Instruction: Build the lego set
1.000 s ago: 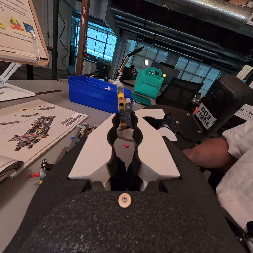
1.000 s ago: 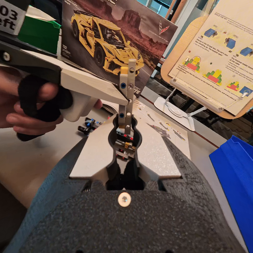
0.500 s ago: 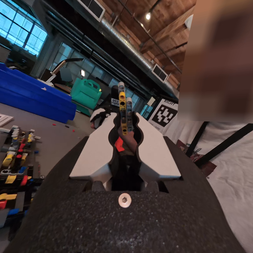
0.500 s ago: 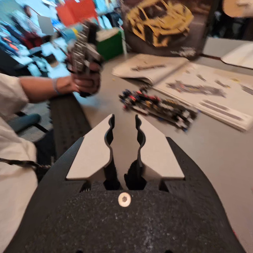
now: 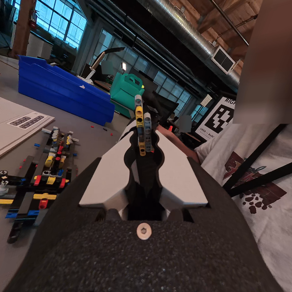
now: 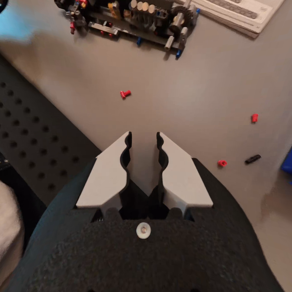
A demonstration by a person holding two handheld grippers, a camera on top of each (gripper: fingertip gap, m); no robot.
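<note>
My left gripper is shut on a small beam assembly of yellow and grey pieces and holds it upright above the table. The partly built car chassis lies on the grey table to its left; it also shows at the top of the right wrist view. My right gripper is open and empty, pointing down at the table. A red pin lies on the table just ahead of its fingertips. Two more red pins and a black pin lie to its right.
A blue bin stands at the back of the table, its corner at the right in the right wrist view. The instruction booklet lies left, also top right. A perforated black panel borders the table's left. A person's white shirt is right. Left tips to right tips: about 25 centimetres. To reach the red pin in a straight line is about 7 centimetres for my right fingers, about 20 centimetres for my left.
My right gripper has let go of the beam assembly, opened and swung down over the table toward the loose red pin. My left gripper still holds the assembly and has turned to the right.
</note>
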